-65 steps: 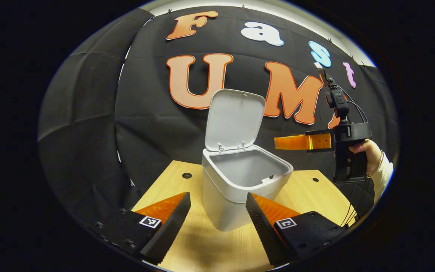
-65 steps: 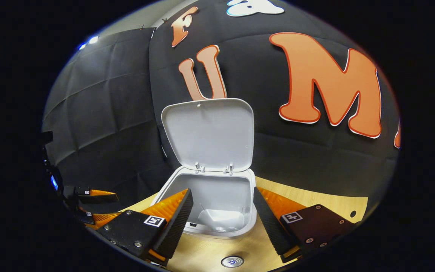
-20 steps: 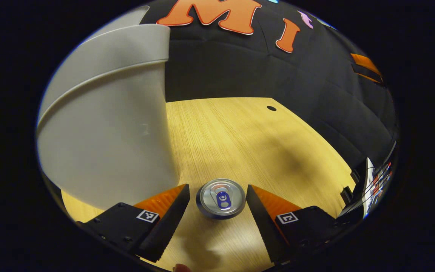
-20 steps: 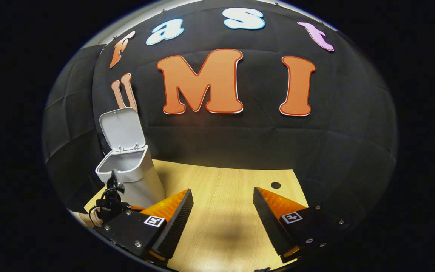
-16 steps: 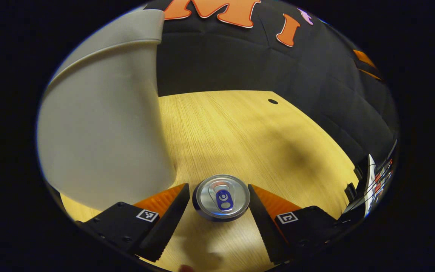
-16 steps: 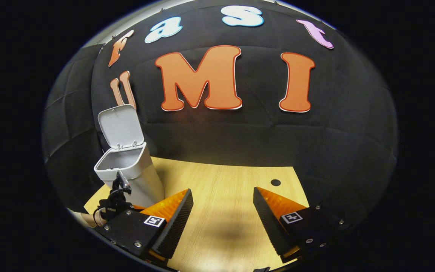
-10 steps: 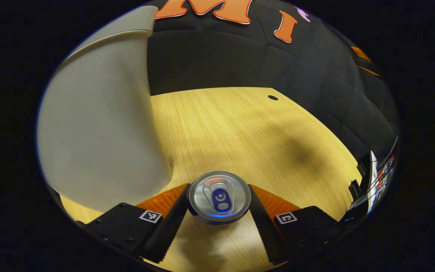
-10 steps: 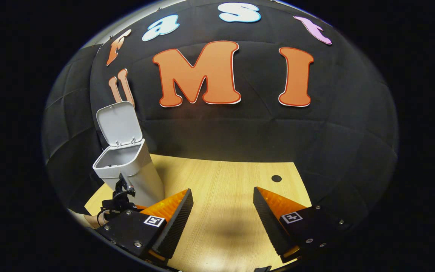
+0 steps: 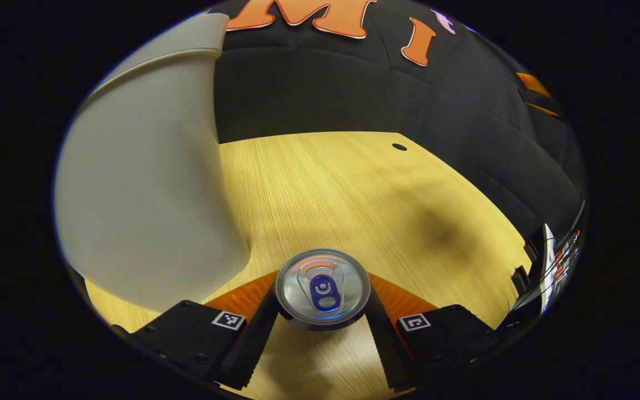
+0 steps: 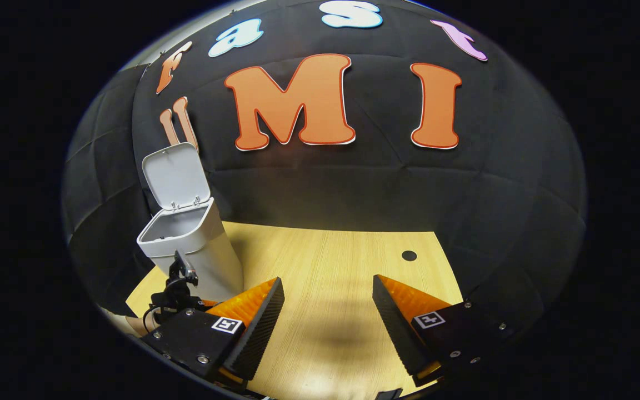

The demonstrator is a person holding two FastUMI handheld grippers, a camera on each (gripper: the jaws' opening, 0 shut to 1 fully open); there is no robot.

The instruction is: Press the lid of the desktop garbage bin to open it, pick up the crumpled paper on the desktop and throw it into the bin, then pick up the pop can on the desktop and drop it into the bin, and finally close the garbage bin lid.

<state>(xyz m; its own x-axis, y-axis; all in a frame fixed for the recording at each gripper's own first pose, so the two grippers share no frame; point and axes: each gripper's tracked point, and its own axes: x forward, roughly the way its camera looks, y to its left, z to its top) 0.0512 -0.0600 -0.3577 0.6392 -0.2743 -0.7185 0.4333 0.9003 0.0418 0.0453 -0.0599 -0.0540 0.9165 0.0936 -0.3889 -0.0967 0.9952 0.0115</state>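
Seen from above in the left gripper view, the silver pop can (image 9: pixel 323 288) with a blue tab stands upright on the wooden table (image 9: pixel 348 183). My left gripper (image 9: pixel 323 294) is shut on the can, one finger against each side. The white bin (image 9: pixel 142 189) rises close on the left. In the right gripper view the bin (image 10: pixel 200 258) stands at the far left with its lid (image 10: pixel 174 175) up. My right gripper (image 10: pixel 328 291) hangs open over bare table (image 10: pixel 331 250), holding nothing. The left gripper's body (image 10: pixel 178 286) and a hand show just in front of the bin.
The table has a small round hole (image 9: pixel 399 147) near its back edge, also visible as a hole (image 10: pixel 409 255) in the right gripper view. Some equipment with cables (image 9: pixel 548 261) sits past the table's right edge. The black cloth wall closes off the back.
My left gripper came down around the can and its fingers closed onto the can's sides. The right gripper drew back and to the right from the bin and stays open.
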